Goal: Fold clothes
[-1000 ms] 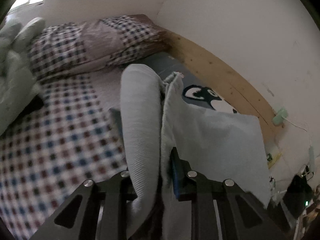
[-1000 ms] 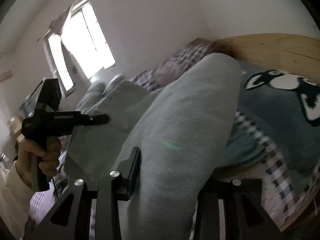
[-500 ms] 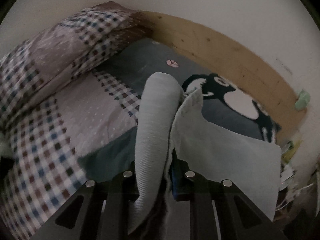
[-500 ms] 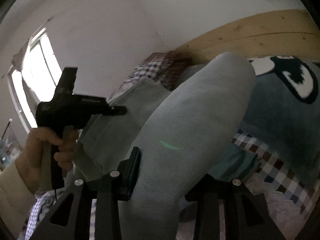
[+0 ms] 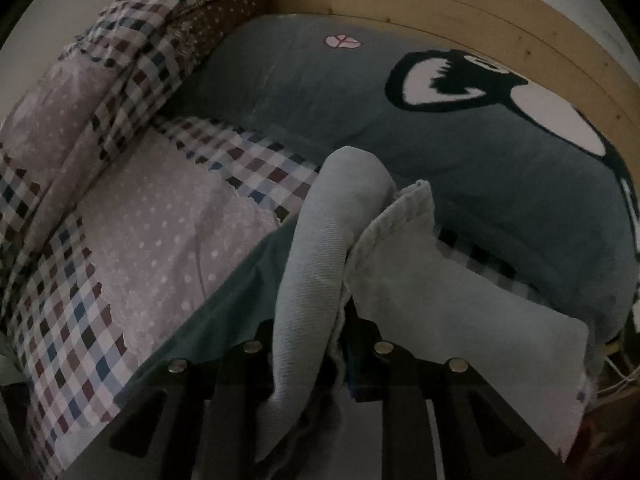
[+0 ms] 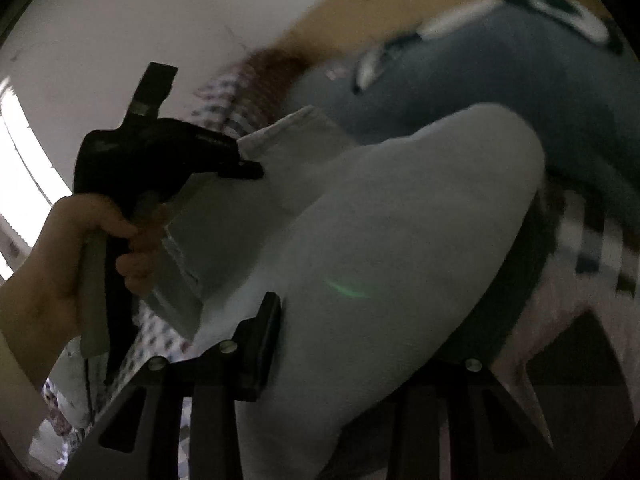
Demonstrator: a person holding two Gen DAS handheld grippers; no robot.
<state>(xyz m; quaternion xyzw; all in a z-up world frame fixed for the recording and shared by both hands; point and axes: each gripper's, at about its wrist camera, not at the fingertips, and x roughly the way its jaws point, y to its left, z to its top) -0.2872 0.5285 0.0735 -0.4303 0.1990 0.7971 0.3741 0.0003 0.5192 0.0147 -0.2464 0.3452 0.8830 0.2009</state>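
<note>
Bed (image 5: 168, 216) fills most of the left wrist frame — checked and dotted quilt on the left, wooden headboard (image 5: 460, 4) arcing across the top. Blue-grey blanket with a black-and-white cartoon print (image 5: 460, 152) covers the upper right; rolled checked bedding (image 5: 132, 60) sits upper left.

Light grey garment (image 5: 320, 248) is the task item, held up off the bed in the lower centre of both frames. In the left wrist view it runs up out of the left claw (image 5: 340, 344) in two parts: a ribbed rounded fold on the left, a flat panel with a stitched hem falling to lower right. Left claw is clenched on that cloth, fingers pressed against it from both sides.

Right wrist view is motion-blurred. Garment (image 6: 380, 260) bulges as a thick fold through the centre, passing between the fingers of the right claw (image 6: 360, 340) — clamped on the fabric. At left of that frame a hand (image 6: 60, 264) grips the left claw's black handle, its tip (image 6: 244, 168) pinching the garment's flat panel. Bright window at far left edge (image 6: 16, 152).
</note>
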